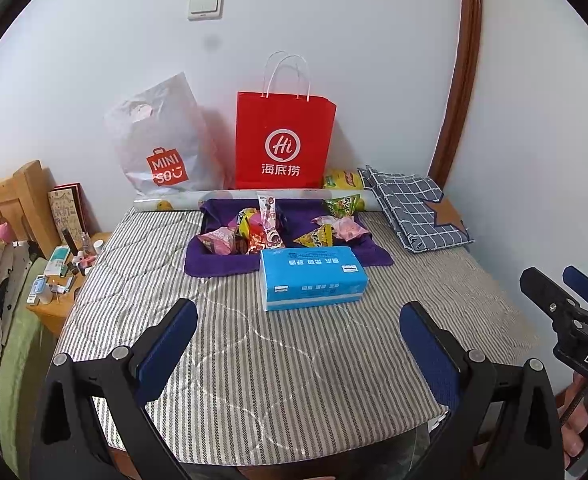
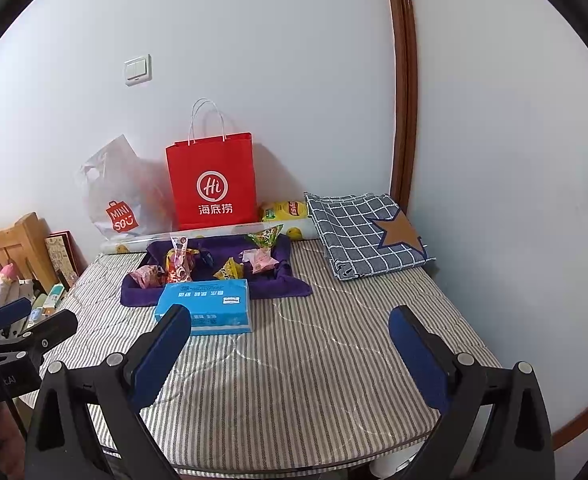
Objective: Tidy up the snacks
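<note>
Both claws are held spread wide above the near edge of a striped counter (image 1: 253,360), and nothing is gripped by either: the left claw (image 1: 298,344) and the right claw (image 2: 289,352) are each seen with blue pads far apart. In the left wrist view the right claw appears at 3 o'clock, with part of a hand (image 1: 582,420) beneath it. The snacks (image 1: 253,232) (small bright packets, pink, yellow and green) are gathered on a purple cloth (image 1: 213,264) at 12 o'clock from the claws, toward the far side of the counter. A blue tissue pack (image 1: 312,278) is laid just in front of the cloth, touching its near edge. Behind, a red paper bag (image 1: 283,140) is stood upright against the wall, with a white plastic bag (image 1: 161,140) at its 9 o'clock and a folded checked cloth (image 1: 418,212) at its 4 o'clock.
</note>
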Demonstrator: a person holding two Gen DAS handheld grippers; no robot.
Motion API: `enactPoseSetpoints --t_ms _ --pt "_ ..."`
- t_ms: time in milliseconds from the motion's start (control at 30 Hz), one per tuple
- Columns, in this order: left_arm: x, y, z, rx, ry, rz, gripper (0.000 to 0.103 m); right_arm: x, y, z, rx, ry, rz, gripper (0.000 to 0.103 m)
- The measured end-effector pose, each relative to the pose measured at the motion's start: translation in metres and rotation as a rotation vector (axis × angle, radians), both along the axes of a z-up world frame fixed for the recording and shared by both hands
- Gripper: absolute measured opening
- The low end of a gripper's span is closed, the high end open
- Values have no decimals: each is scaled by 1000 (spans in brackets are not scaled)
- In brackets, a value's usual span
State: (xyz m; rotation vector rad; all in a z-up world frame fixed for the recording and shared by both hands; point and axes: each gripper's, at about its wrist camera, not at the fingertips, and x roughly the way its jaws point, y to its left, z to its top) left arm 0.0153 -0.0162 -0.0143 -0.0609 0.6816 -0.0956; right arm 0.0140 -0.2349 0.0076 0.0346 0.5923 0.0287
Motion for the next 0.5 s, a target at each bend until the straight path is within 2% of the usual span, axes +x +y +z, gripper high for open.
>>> enactPoseSetpoints --t_ms 500 --pt "-1 -5 0 -4 4 -9 100 -3 -5 -2 6 1 -9 100"
